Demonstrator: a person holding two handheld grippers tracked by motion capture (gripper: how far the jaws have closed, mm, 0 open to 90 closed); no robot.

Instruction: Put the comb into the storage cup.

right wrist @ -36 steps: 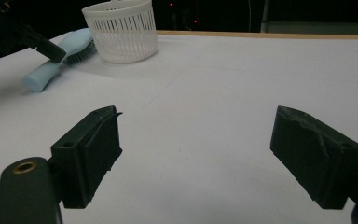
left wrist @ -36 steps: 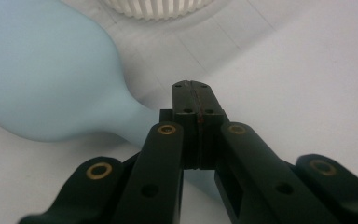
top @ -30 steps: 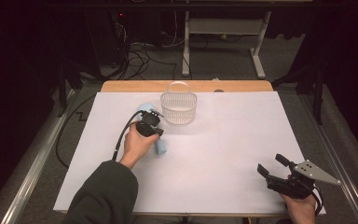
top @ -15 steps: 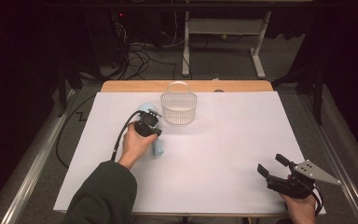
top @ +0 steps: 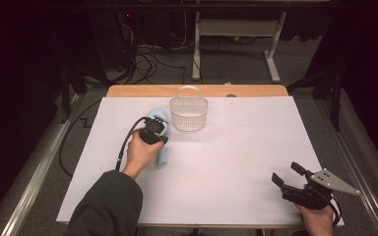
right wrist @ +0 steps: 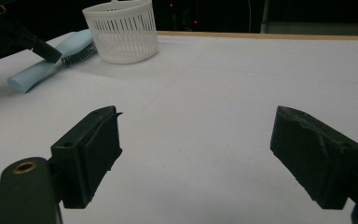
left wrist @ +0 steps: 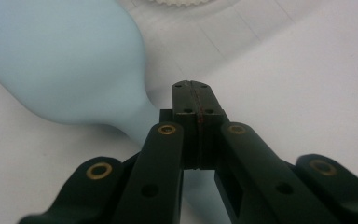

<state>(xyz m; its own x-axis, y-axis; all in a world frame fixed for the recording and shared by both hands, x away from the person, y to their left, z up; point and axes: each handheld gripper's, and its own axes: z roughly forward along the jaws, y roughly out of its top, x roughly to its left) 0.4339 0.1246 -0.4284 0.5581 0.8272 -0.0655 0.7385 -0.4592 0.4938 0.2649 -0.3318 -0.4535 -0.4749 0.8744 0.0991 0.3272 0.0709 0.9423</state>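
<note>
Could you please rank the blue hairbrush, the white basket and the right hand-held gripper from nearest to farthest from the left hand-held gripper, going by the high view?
1. The blue hairbrush, lying right under the left hand-held gripper on the table's left side.
2. The white basket, just to its right, toward the far edge.
3. The right hand-held gripper, across the table at the near right corner.

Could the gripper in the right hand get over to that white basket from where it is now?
Probably yes. The right gripper sits open at the near right corner, and bare white table lies between it and the white basket. The left gripper, shut by the blue brush, stays off to one side.
</note>
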